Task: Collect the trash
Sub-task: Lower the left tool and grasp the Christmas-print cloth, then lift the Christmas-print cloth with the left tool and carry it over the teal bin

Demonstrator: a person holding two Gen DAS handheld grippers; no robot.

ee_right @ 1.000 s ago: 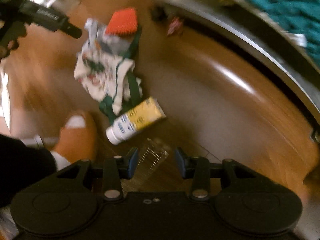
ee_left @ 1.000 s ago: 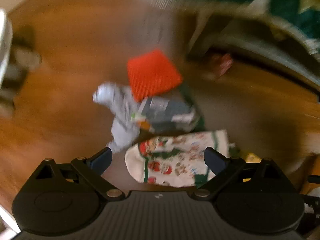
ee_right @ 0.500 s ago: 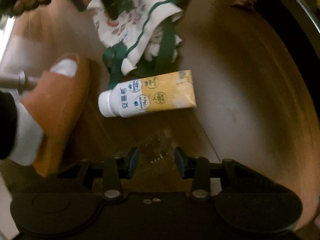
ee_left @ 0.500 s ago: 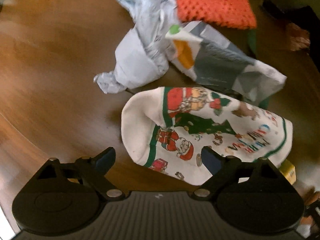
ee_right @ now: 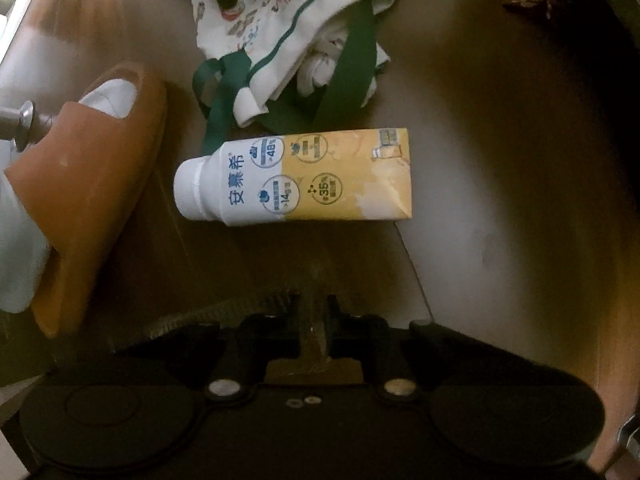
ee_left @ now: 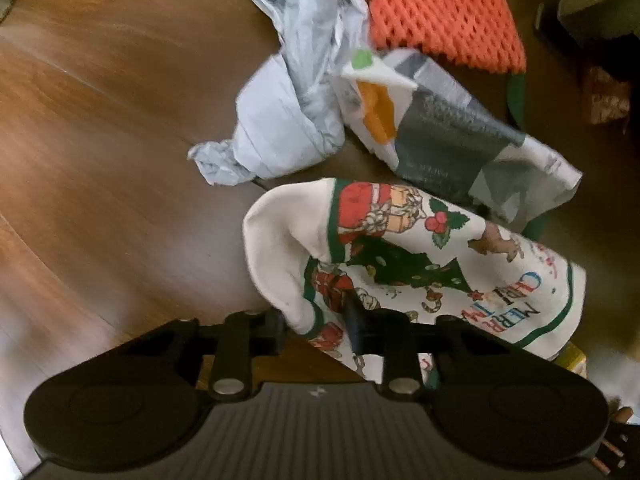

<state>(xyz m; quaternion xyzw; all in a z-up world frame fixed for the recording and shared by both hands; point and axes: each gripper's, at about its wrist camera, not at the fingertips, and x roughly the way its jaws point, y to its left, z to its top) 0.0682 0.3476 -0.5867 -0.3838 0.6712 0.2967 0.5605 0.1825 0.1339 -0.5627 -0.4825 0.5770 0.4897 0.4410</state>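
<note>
Wood floor (ee_left: 100,128) is littered. Left gripper (ee_left: 316,326) jaws, just closed in, are clamped on the Christmas bag (ee_left: 460,272) edge. Right gripper (ee_right: 314,312) jaws, just closed, pinch what looks like clear plastic wrap (ee_right: 314,320), blurred. Drink carton (ee_right: 304,178) lies beside the bag.
</note>
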